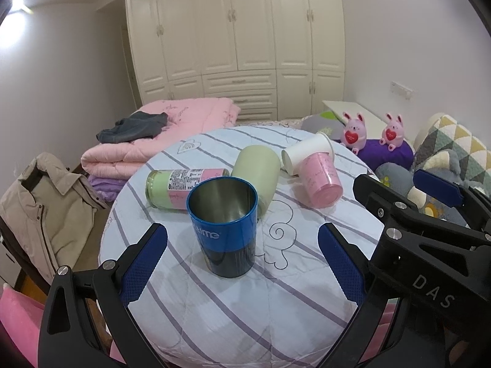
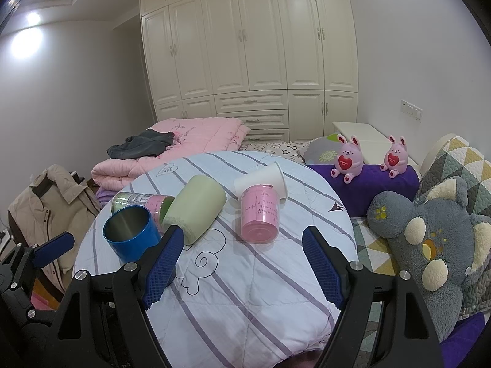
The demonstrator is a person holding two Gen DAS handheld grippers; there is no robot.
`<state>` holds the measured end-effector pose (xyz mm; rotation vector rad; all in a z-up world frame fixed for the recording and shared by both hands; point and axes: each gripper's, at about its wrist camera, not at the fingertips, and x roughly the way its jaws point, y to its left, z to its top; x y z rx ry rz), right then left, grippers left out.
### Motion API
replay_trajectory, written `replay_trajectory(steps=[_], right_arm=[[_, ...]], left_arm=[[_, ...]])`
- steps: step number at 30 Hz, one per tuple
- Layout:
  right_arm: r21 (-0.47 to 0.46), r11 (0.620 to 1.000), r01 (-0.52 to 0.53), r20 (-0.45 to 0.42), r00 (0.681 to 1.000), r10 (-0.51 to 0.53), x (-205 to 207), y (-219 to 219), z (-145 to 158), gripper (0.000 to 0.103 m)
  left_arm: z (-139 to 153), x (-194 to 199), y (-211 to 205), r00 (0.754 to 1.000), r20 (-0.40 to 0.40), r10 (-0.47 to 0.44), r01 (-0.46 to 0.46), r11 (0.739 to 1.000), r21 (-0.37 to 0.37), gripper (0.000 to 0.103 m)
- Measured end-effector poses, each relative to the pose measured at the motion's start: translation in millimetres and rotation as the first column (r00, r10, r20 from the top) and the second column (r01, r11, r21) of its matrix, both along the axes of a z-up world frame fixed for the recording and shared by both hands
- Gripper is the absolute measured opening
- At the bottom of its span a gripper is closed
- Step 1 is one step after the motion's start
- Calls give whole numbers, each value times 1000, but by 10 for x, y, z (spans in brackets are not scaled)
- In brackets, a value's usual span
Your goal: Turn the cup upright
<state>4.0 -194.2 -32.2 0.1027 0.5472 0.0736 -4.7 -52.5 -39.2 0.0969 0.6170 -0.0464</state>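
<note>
Our left gripper is wide apart, with the blue cup standing up between its fingers. Our right gripper is wide apart too; ahead lies the pink cup, light and slippery. We should pinch its sides.

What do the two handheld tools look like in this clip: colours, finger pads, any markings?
Both match. The left tool and right tool have matte black angular frames with silver round bolts, and two fingers faced with blue cross-hatched pads. White letters "DAS" mark the right tool's body. No cables or sleeves show.
</note>
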Motion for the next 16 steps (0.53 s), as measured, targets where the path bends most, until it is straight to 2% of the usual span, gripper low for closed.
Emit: replay_trajectory(steps=[16], right_arm=[[-4,1000,1,-2,1000,-1,3,-5,-17,81]], left_arm=[[-65,54,75,999,-36,-8,7,1000,-23,100]])
